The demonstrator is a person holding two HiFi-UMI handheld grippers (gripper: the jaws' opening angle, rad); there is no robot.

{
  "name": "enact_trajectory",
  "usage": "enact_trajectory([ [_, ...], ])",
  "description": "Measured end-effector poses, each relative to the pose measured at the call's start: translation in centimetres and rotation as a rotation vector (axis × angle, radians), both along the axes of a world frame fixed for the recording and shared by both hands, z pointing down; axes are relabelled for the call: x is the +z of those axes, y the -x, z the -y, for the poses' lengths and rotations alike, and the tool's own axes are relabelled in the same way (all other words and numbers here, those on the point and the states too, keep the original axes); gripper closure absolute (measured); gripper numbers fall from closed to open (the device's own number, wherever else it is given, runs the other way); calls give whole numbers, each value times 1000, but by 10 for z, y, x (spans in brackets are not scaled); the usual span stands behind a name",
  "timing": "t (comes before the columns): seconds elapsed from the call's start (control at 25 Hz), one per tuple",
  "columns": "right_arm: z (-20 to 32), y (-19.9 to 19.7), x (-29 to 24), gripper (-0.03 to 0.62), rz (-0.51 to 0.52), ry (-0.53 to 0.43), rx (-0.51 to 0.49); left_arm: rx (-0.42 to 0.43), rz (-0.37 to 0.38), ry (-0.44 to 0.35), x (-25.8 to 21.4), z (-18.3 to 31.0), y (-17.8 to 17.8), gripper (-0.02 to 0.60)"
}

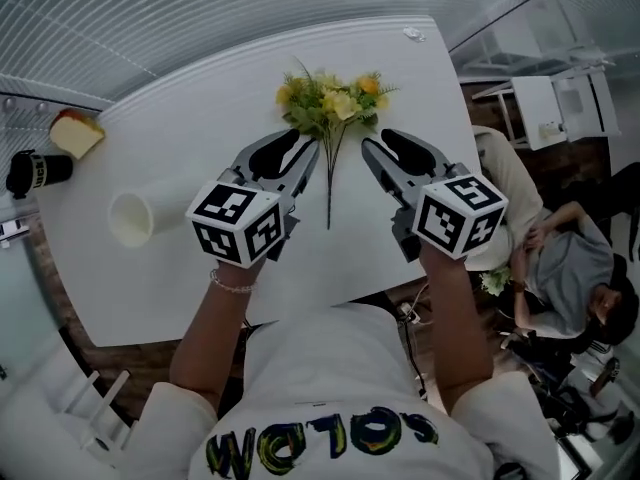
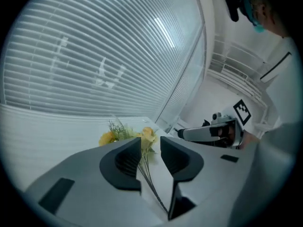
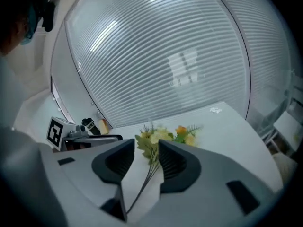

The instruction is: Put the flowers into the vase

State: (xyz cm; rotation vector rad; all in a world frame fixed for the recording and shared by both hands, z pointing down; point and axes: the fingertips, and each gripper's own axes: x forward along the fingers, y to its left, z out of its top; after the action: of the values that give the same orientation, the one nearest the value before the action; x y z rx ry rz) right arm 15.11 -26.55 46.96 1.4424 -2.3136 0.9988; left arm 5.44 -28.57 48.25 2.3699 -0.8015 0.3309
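Note:
A bunch of yellow and orange flowers (image 1: 330,98) lies on the white table (image 1: 190,108), with its dark stems pointing toward me. A white vase (image 1: 135,218) lies on its side at the left. My left gripper (image 1: 293,150) hovers just left of the stems and is open. My right gripper (image 1: 385,143) hovers just right of them, also open. In the left gripper view the flowers (image 2: 142,136) show through the gap of the left gripper (image 2: 150,148). In the right gripper view the flowers (image 3: 161,136) show beyond the right gripper (image 3: 146,150). Neither gripper holds anything.
A yellow block (image 1: 75,133) and a black can (image 1: 35,171) sit at the table's far left. A small clear item (image 1: 413,34) lies near the far edge. A seated person (image 1: 580,268) is right of the table. Window blinds run behind.

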Motion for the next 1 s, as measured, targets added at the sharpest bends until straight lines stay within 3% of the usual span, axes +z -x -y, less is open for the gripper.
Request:
enact_trajectory([
  [0.4, 28, 3, 91, 372, 113, 249, 56, 37, 106, 124, 74, 15, -18, 400],
  [0.72, 44, 15, 121, 347, 184, 361, 50, 61, 185, 171, 102, 27, -27, 388],
  [1.0, 51, 21, 139, 431, 164, 403, 30, 102, 300, 141, 123, 36, -27, 545],
])
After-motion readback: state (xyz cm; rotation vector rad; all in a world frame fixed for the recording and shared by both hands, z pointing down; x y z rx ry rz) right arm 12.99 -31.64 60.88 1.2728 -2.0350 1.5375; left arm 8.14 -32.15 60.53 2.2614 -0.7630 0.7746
